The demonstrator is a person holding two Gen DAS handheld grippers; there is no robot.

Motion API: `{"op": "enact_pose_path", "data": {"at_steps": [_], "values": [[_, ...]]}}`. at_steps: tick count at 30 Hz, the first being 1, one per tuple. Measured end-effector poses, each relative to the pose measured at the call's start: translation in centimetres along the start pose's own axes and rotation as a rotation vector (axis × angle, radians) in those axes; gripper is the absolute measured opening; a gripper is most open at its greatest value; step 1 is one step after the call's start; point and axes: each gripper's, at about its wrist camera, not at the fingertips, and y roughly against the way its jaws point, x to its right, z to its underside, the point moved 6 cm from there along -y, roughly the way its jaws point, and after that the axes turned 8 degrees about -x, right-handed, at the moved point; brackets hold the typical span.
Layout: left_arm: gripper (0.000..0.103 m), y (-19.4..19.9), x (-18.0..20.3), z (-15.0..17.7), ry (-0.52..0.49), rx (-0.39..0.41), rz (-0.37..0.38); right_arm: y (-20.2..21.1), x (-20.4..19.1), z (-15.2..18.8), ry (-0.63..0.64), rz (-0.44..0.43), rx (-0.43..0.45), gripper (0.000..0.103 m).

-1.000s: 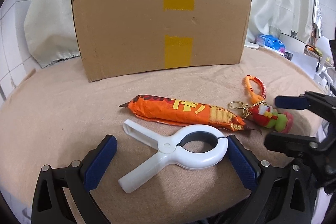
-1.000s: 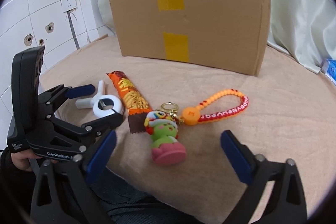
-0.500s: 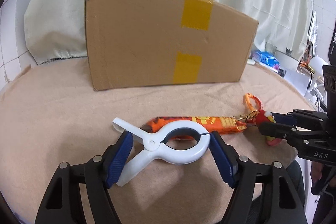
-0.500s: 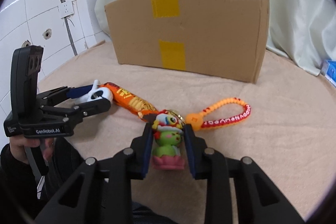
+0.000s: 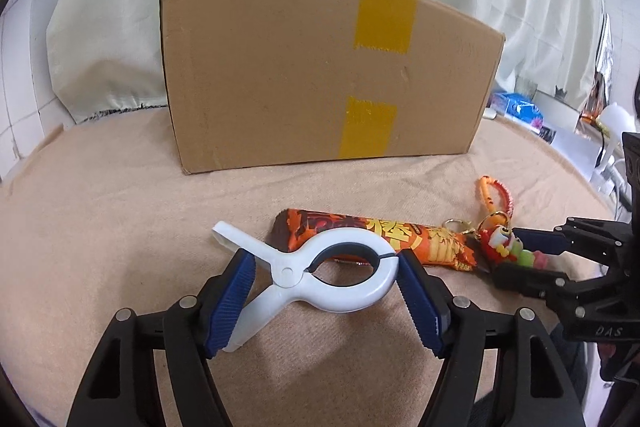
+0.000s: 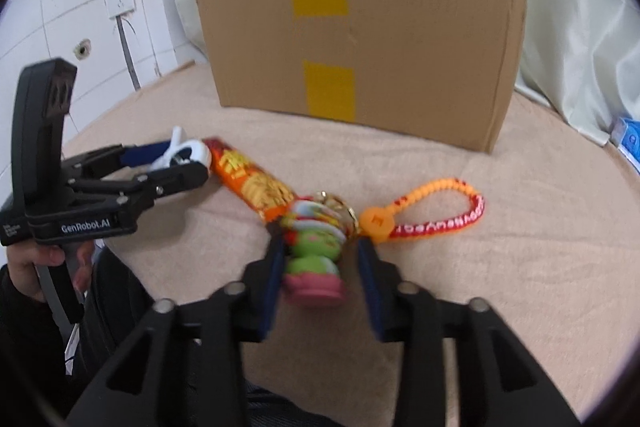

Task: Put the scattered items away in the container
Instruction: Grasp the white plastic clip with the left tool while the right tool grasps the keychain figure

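In the left wrist view, the left tongs [image 5: 322,301] are clamping the white plastic spring clamp [image 5: 320,277], their blue pads pressing on its handle and ring end. It is lying on the beige-covered desk [image 5: 100,247] against an orange snack packet [image 5: 384,241], before a tall brown cardboard box [image 5: 320,75].

In the right wrist view, the right tongs [image 6: 322,279] have just been opening wider around the green and pink figurine keychain [image 6: 316,255], their pads standing just off it. Its orange beaded strap [image 6: 436,213] is trailing rightward across the desk.
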Motion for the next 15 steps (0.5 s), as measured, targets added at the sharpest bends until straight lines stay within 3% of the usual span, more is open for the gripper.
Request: {"op": "enact_pose_path", "data": {"at_steps": [6, 7, 8, 15], "values": [[0.073, 0.1, -0.2, -0.1, 0.009, -0.004, 0.027, -0.1, -0.1, 0.2, 0.005, -0.001, 0.008, 0.05], [0.073, 0.1, -0.2, -0.1, 0.016, -0.006, 0.036, 0.0, 0.0, 0.1, 0.002, -0.005, 0.014, 0.038], [0.071, 0.1, -0.3, -0.2, 0.017, -0.008, 0.038, 0.2, 0.1, 0.0, -0.011, -0.018, 0.027, 0.033], [0.067, 2.0, -0.1, -1.9, 0.012, 0.045, 0.041, 2.0, 0.2, -1.1, -0.034, -0.052, 0.082, 0.033]]}}
